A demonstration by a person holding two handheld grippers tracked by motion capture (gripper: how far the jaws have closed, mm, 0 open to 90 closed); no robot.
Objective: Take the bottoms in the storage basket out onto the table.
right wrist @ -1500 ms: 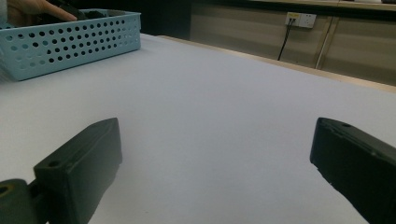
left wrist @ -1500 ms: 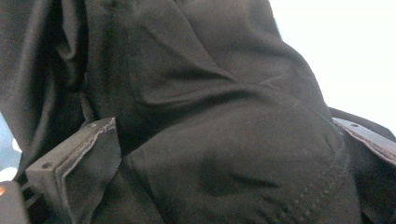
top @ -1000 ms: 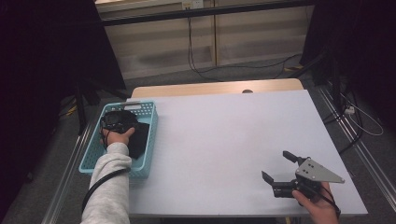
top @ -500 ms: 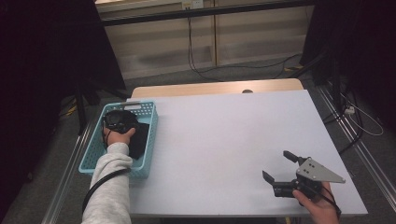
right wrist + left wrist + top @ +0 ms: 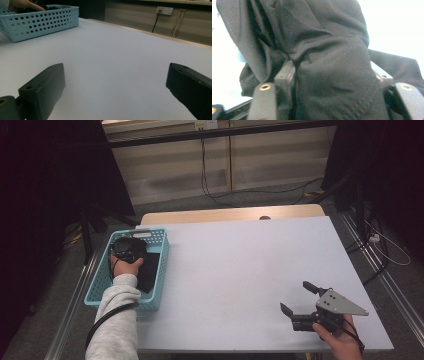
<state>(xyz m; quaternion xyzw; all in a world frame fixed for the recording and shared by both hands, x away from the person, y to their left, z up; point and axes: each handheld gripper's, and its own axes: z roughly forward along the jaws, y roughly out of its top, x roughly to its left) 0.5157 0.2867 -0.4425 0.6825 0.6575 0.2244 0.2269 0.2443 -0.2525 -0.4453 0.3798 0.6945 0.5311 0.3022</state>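
Note:
A light blue perforated basket (image 5: 161, 262) stands at the table's left edge with a black cloth (image 5: 148, 274) in it. My left gripper (image 5: 127, 249) reaches down into the basket from a grey-sleeved arm. In the left gripper view the black cloth (image 5: 332, 45) is bunched between the jaws of that gripper (image 5: 333, 76); they have just been closing and now press on the fabric. My right gripper (image 5: 296, 296) rests low at the front right of the white table, open, with nothing between its jaws (image 5: 115, 82).
The white tabletop (image 5: 240, 265) stretches between the two hands. A wooden strip (image 5: 230, 214) runs along its far edge. The basket (image 5: 42, 22) and a hand (image 5: 25, 3) show far off in the right gripper view. Cables lie on the floor beyond.

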